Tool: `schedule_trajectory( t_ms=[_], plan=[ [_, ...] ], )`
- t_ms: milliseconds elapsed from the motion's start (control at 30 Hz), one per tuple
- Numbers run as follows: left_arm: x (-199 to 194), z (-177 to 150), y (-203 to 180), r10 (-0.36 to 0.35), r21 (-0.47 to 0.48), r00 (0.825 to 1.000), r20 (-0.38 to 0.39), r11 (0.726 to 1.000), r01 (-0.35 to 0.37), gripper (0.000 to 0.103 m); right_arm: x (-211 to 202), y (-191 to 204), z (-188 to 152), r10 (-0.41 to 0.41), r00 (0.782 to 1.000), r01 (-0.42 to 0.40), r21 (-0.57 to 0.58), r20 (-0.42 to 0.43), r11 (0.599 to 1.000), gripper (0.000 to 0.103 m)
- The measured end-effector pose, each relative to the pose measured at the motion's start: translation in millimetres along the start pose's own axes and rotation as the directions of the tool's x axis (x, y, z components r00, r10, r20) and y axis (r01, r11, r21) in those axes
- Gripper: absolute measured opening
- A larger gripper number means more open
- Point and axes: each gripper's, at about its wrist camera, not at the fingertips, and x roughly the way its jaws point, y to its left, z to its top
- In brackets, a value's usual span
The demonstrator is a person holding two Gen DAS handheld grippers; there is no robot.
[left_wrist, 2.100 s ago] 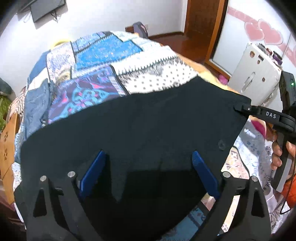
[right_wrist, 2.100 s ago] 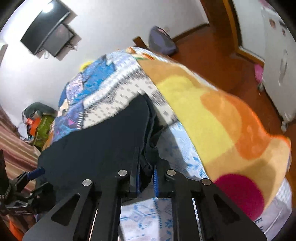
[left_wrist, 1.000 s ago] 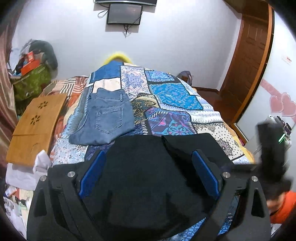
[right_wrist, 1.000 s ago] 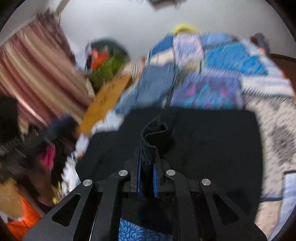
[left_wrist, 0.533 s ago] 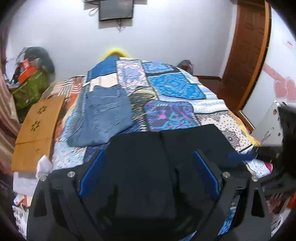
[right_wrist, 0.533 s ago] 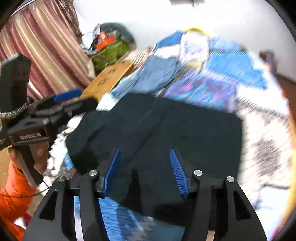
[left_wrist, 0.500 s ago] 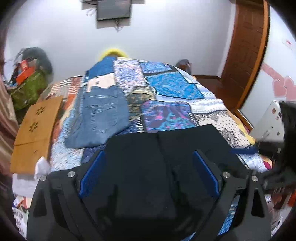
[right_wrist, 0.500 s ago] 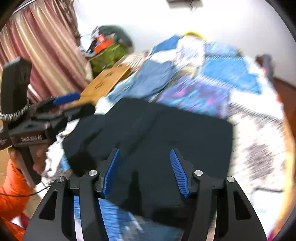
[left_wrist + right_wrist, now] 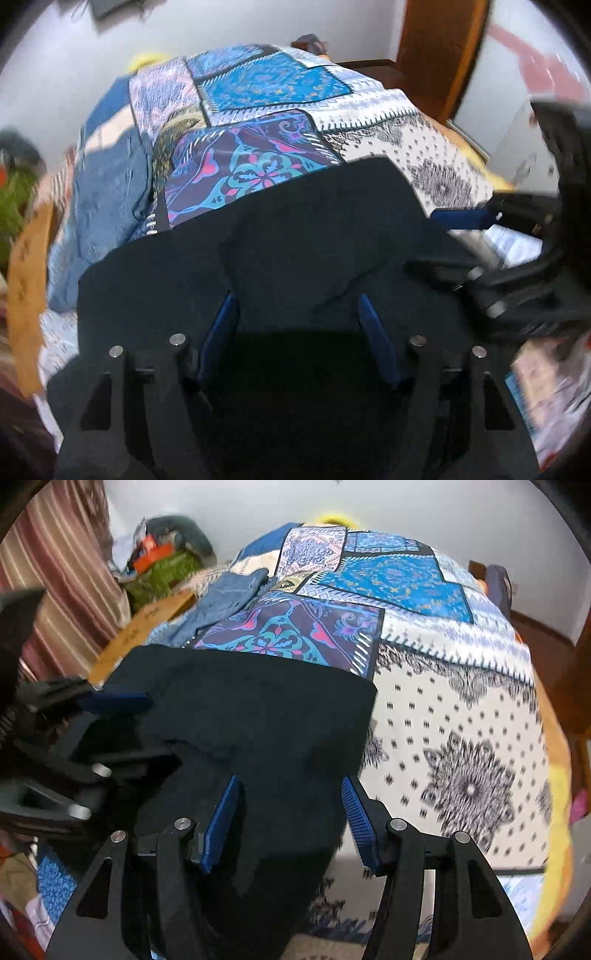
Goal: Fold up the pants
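The black pants [image 9: 314,236] lay folded on the patchwork quilt [image 9: 266,77], filling the lower centre of both views, their long axis running left to right across each frame and their far edge straight along the purple patch. The left gripper [image 9: 297,328] hung over the near part of the cloth with jaws apart and nothing between them; the right gripper [image 9: 291,819] was likewise spread and empty, its right finger at the pants' right edge where black met the white dotted patch. In the left view the right gripper showed blurred at the right of the frame, beside the pants' right end. A diagonal flap crossed the top layer near the middle. Judging by this, each gripper sat nearest its own end, so the next fold probably asks for ends gripped together. Folded jeans [image 9: 107,199] lay at upper left, apart.
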Motion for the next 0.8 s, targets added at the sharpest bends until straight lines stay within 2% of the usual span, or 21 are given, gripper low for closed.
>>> schedule_trajectory(
  t_ms=[167,233,300,333,400,500,600,700,800],
  plan=[
    [-8.6,-15.8,5.2,0.0,-0.002,1.0,0.003,1.0,0.0,0.07,-11.2,-12.2,-19.2,0.046,0.999,-0.046,0.055,-0.01,0.997,0.054],
    [-10.7,-21.2,9.0,0.01,-0.016,1.0,0.01,1.0,-0.01,0.075,-15.6,-13.4,-25.0,0.043,0.999,-0.042,0.064,-0.01,0.997,0.054],
    [-16.2,-27.5,16.2,0.024,-0.058,1.0,0.005,0.998,-0.023,0.076,-22.2,-11.2,-27.4,0.023,1.0,-0.023,0.053,-0.009,0.998,0.054],
    [-21.1,-30.1,24.9,0.008,-0.112,1.0,-0.007,0.994,-0.009,0.076,-25.7,-9.3,-26.2,0.003,1.0,-0.003,0.045,-0.006,0.999,0.054],
    [-31.0,-32.2,40.3,-0.004,-0.191,1.0,-0.009,0.982,0.002,0.075,-38.3,-0.4,-18.5,-0.03,0.999,0.03,0.024,0.027,0.999,0.054],
    [-67.9,-39.3,69.7,0.068,-0.296,0.995,0.072,0.954,-0.044,0.075,-57.3,11.4,-2.5,-0.014,0.995,0.012,0.014,0.095,1.0,0.054],
    [-104.0,-52.4,94.1,0.146,-0.353,0.98,0.135,0.931,-0.09,0.075,-76.2,32.7,14.3,0.013,0.985,-0.01,-0.017,0.17,1.0,0.054],
    [-134.8,-75.6,122.4,0.209,-0.408,0.963,0.169,0.905,-0.125,0.082,-83.2,58.8,28.2,0.054,0.974,-0.042,-0.057,0.219,0.997,0.055],
    [-155.2,-109.9,156.2,0.265,-0.489,0.949,0.171,0.859,-0.151,0.087,-78.5,82.8,37.0,0.089,0.968,-0.07,-0.088,0.233,0.994,0.056]
  ],
)
